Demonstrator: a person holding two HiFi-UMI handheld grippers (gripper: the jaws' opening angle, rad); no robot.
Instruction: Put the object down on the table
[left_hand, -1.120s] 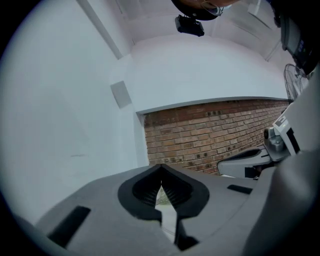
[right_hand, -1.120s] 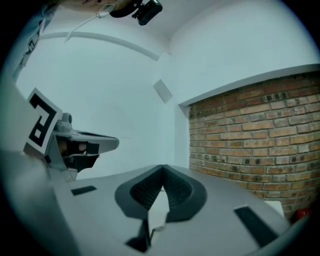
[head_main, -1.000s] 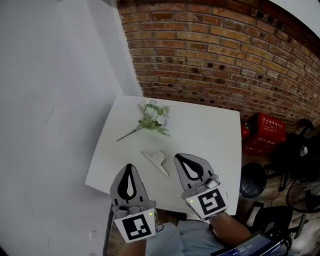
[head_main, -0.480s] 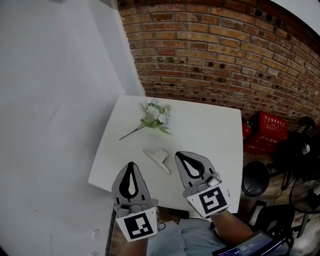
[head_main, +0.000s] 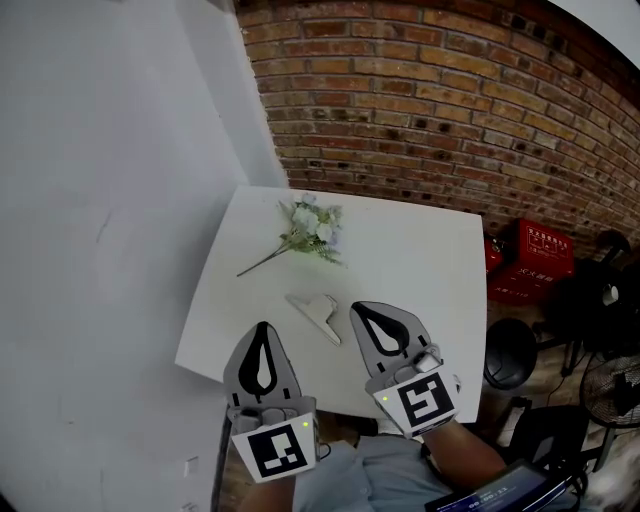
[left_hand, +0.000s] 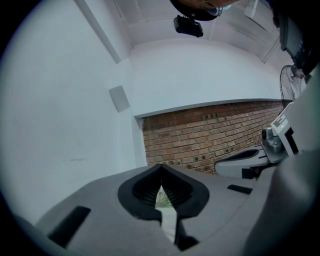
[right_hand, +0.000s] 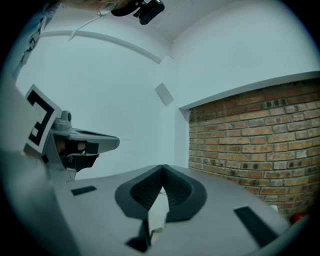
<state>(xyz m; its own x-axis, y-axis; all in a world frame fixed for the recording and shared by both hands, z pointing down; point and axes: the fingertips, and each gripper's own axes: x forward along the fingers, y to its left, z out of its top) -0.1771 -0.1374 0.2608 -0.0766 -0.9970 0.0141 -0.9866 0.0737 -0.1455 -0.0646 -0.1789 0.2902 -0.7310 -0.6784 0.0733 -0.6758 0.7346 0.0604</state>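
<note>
On the white counter (head_main: 430, 260) in the head view, two things lie flat and free of any grip: a white clip-shaped piece (head_main: 314, 316) just beyond the gripper tips, and a flower sprig (head_main: 305, 236) farther off toward the brick wall (head_main: 450, 110). Since a second ago nothing on the counter has shifted; the left gripper (head_main: 262, 330) and the right gripper (head_main: 357, 312) hang in the same spots over the near edge, both with jaws closed and empty. Which of the two was the object to set down cannot be told for sure, though the white piece nearest the tips seems likelier; either way it rests on the counter, so the task reads as finished and the hands as simply parked. The white piece's long axis runs diagonally, from its far-left end to a near-right end pointing between the two tips, with a short branch forking off to the right. The sprig also lies on a diagonal, bare stem toward the near-left, blooms toward the wall. From the left gripper view, the left gripper (left_hand: 161, 166) shows its jaws meeting at the tip, with nothing clamped. From the right gripper view, the right gripper (right_hand: 162, 167) is likewise fully closed on nothing, with the left gripper (right_hand: 90, 142) level beside it.
</note>
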